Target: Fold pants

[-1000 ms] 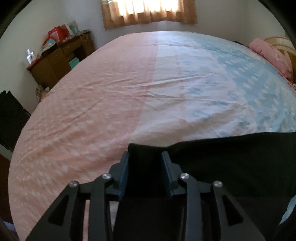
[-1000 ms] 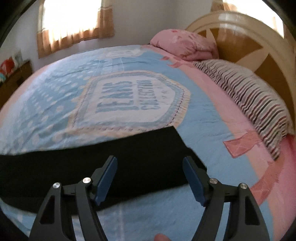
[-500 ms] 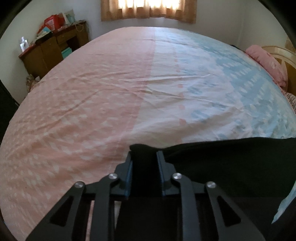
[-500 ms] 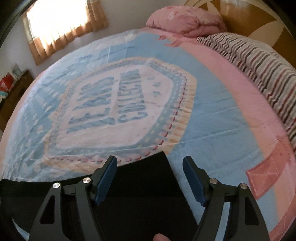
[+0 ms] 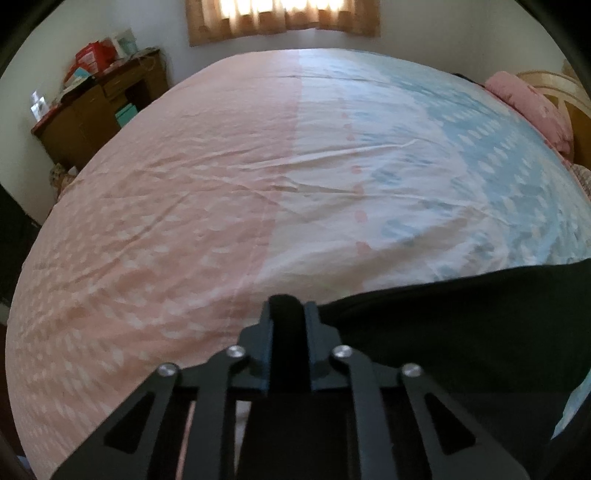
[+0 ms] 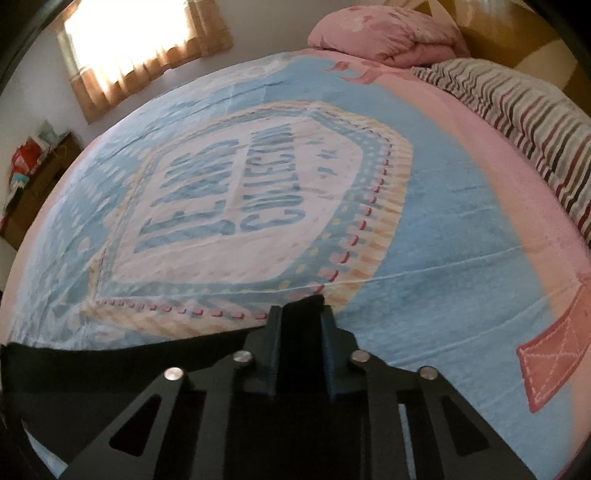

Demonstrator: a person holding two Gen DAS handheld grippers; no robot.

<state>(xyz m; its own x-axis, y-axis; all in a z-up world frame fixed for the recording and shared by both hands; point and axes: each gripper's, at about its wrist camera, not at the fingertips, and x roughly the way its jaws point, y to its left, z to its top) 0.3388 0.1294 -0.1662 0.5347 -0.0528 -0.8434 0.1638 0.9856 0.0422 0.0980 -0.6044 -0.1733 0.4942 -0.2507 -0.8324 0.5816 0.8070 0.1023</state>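
Observation:
The black pants (image 5: 461, 325) lie along the near edge of the bed. In the left wrist view my left gripper (image 5: 287, 314) is shut on the left end of the pants, and the cloth stretches away to the right. In the right wrist view my right gripper (image 6: 301, 317) is shut on the right end of the pants (image 6: 110, 365), whose corner sticks up between the jaws. The cloth runs off to the left. Most of the pants lies hidden under the gripper bodies.
The bed sheet (image 5: 221, 192) is pink on the left and blue (image 6: 443, 236) on the right, with a printed badge (image 6: 251, 206). A pink pillow (image 6: 384, 33) and a striped blanket (image 6: 524, 122) lie by the wooden headboard. A brown desk (image 5: 96, 110) stands by the far wall.
My right gripper has closed from wide open onto the right end of the pants. My left gripper has tightened on the left end. Both views have tilted lower toward the bed.

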